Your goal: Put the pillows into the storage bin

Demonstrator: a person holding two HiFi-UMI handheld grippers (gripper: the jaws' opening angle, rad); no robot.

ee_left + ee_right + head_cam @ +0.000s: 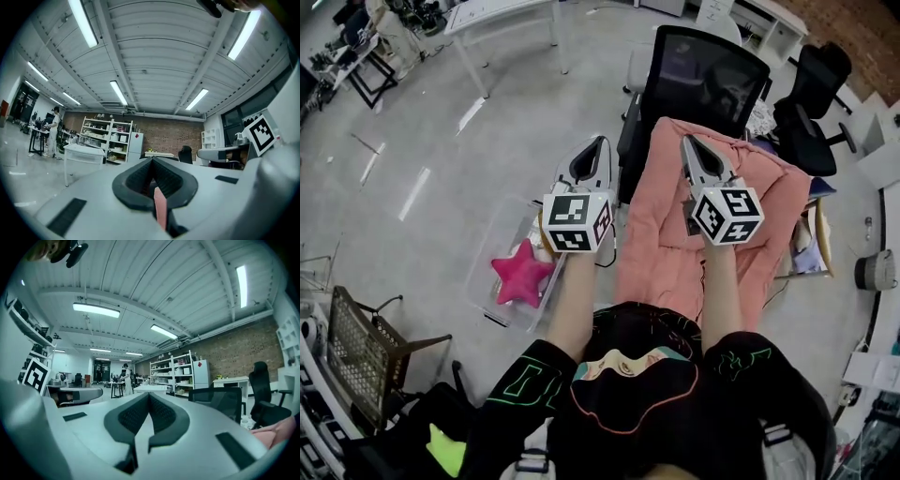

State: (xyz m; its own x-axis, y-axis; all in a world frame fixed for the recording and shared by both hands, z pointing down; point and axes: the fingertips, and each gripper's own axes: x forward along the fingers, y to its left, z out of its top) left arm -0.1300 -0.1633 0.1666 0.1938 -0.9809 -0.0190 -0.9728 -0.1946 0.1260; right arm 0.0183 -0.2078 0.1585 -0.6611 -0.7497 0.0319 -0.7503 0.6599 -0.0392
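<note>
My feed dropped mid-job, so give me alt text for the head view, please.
The left gripper and right gripper are raised and shut. By the left, a clear bin on the floor holds a pink star pillow; the right is over a pink blanket, a black office chair behind it.

Lit brightly and evenly from ceiling tube lights [119, 92]; mirrored as pale glare streaks on the floor [414, 192] beneath those lights. Strongly fisheye-bent, black-cornered, sharp, softly shadowed.

Head view steeply down; both gripper views forward, toward same shelves [105, 140]
</note>
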